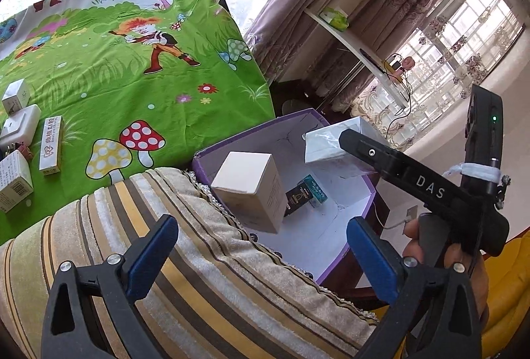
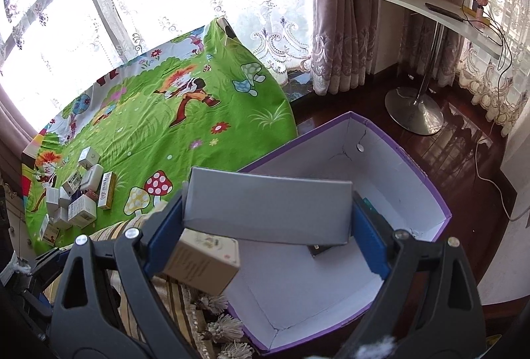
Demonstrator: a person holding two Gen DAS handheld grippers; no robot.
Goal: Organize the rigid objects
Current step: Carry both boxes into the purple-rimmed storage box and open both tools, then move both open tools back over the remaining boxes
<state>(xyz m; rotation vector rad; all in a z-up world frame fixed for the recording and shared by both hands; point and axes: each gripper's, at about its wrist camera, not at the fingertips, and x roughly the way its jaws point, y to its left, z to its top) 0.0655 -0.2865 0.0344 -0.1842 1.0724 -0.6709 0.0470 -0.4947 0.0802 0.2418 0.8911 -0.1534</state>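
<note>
Grey box (image 2: 268, 209): flat, matte card, rectangular; hanging over purple bin (image 2: 430, 193), w/ white inner walls.
Beige carton (image 1: 248, 190): sitting upright in bin, beside small dark pack (image 1: 299, 198).
Right tongs (image 2: 268, 219): gripping grey box at both ends.
Left tongs (image 1: 261, 256): gaping wide, holding nothing, over striped plush cushion (image 1: 212, 276).

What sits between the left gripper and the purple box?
Only the striped cushion, seen in the left wrist view; the left gripper hangs open over it beside the purple box.
</note>
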